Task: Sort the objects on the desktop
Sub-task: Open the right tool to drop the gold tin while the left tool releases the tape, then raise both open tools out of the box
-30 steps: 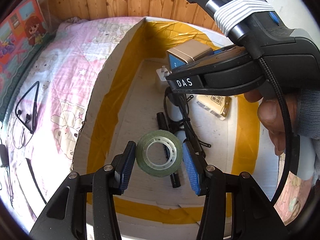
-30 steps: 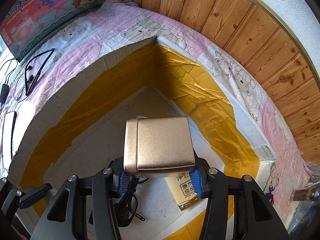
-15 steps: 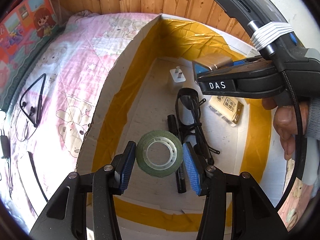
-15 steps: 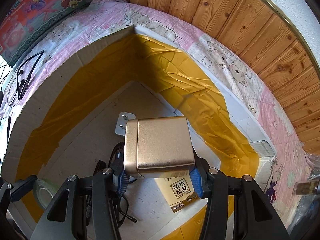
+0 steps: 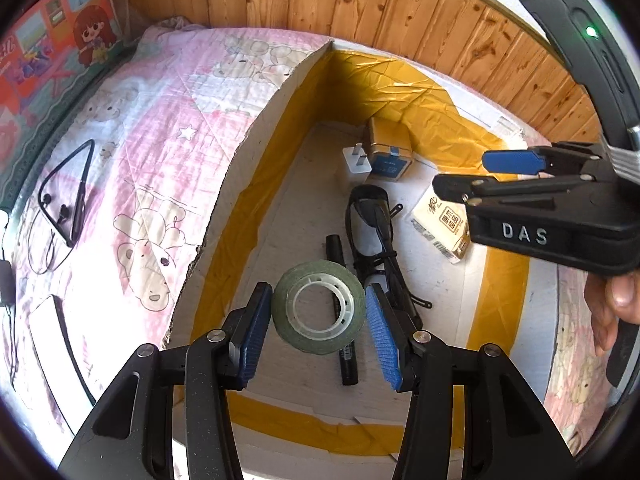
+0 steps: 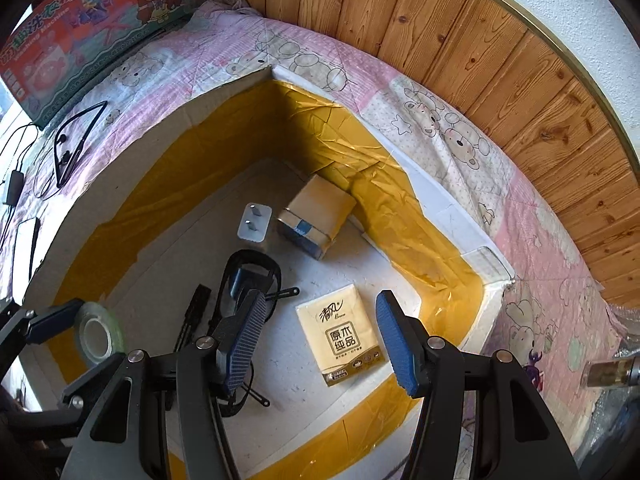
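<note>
The gold box has left the right gripper, whose blue ribbed pads now stand apart and empty; it lies tilted in the far corner of the tape-lined cardboard tray, at frame centre, just beside a white plug. The left gripper is still clamped on the green tape roll, low centre. The tissue pack bears Chinese print; "DAS" marks the right gripper's body.
</note>
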Motion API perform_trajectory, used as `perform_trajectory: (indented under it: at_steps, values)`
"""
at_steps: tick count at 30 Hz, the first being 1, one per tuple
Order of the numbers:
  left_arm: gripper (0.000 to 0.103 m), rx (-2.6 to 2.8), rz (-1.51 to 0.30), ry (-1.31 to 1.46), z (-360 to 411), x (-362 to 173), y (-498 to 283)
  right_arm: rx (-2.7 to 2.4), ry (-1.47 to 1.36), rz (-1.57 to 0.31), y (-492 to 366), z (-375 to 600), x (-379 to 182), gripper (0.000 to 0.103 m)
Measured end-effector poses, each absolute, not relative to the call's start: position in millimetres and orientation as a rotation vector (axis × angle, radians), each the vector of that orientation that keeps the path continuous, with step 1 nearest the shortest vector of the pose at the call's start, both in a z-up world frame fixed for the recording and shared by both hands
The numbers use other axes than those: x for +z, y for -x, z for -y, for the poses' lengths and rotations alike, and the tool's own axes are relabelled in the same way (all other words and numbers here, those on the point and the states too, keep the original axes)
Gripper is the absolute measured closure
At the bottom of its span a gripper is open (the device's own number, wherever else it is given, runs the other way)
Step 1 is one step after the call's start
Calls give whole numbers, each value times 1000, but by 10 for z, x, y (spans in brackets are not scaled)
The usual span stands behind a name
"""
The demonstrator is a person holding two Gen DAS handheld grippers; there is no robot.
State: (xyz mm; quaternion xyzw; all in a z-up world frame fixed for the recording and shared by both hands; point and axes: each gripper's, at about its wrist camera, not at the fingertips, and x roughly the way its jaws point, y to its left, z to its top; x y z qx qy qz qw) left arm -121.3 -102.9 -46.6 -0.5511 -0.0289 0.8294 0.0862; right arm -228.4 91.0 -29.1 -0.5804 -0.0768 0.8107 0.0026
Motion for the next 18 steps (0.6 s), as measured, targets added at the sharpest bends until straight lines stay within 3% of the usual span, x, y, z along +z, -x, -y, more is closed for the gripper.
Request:
perform_trajectory:
  at_steps: [6, 18]
  values:
    - [52, 2428, 148, 1659, 1037, -444, 1156, 2583, 1840, 261, 1980, -845, -153, 44]
    - [47, 2546, 43, 1512, 948, -137, 900, 2661, 1823, 274, 1499, -723, 92, 44]
